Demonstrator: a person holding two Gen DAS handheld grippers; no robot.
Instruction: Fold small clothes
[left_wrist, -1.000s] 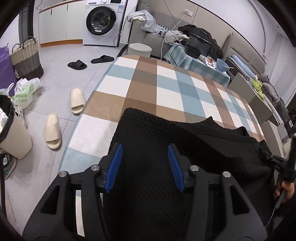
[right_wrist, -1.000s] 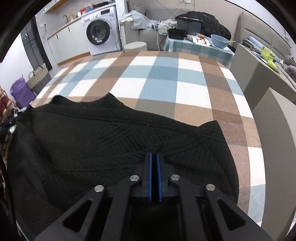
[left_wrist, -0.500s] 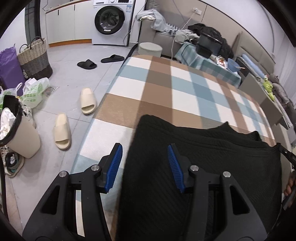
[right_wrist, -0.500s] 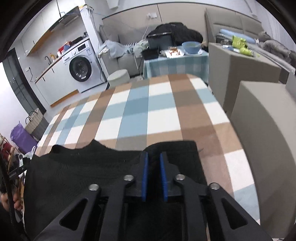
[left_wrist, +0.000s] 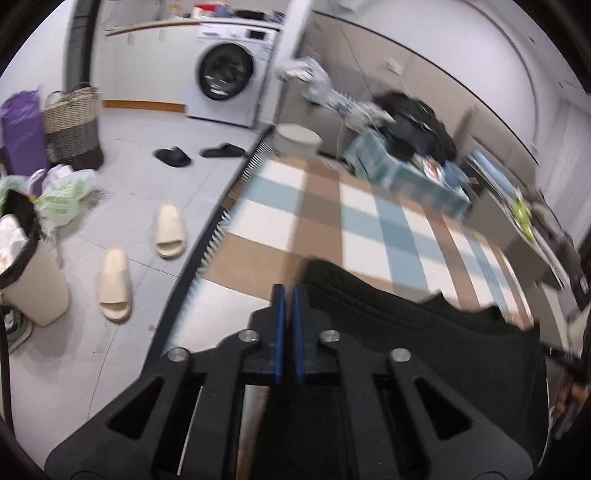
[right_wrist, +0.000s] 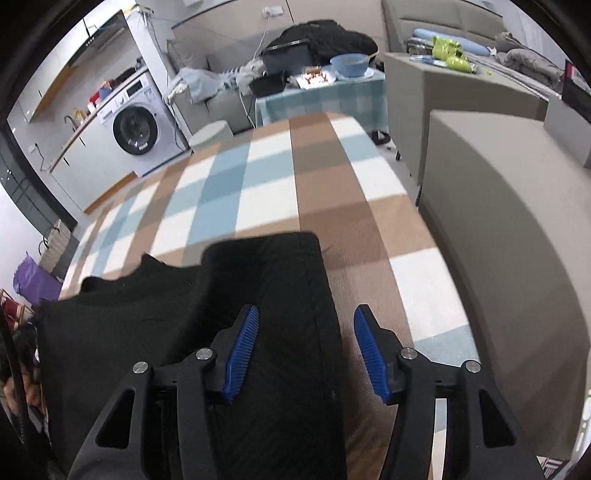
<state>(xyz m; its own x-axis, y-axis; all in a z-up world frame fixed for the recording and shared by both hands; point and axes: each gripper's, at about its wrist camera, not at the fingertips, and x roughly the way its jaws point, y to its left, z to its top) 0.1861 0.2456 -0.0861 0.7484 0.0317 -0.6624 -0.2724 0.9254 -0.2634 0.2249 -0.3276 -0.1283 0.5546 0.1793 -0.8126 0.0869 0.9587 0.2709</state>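
Note:
A black knit garment (left_wrist: 424, 350) lies on the checked table (left_wrist: 325, 206), with its right part folded over (right_wrist: 258, 280). My left gripper (left_wrist: 288, 295) has its blue pads together at the garment's left edge; I cannot see cloth between them. My right gripper (right_wrist: 304, 325) is open over the garment's right folded edge, with its left pad (right_wrist: 243, 343) above the cloth and its right pad above the tablecloth (right_wrist: 332, 192).
Left of the table the floor holds cream slippers (left_wrist: 114, 284), black slippers (left_wrist: 173, 157), a bin (left_wrist: 26, 273), bags and a wicker basket (left_wrist: 72, 129). A washing machine (left_wrist: 229, 70) stands behind. Grey cushioned furniture (right_wrist: 498, 240) borders the table's right side.
My left gripper has shut and shifted to the garment's left edge. My right gripper has opened wide and let go of the cloth, which now lies folded over.

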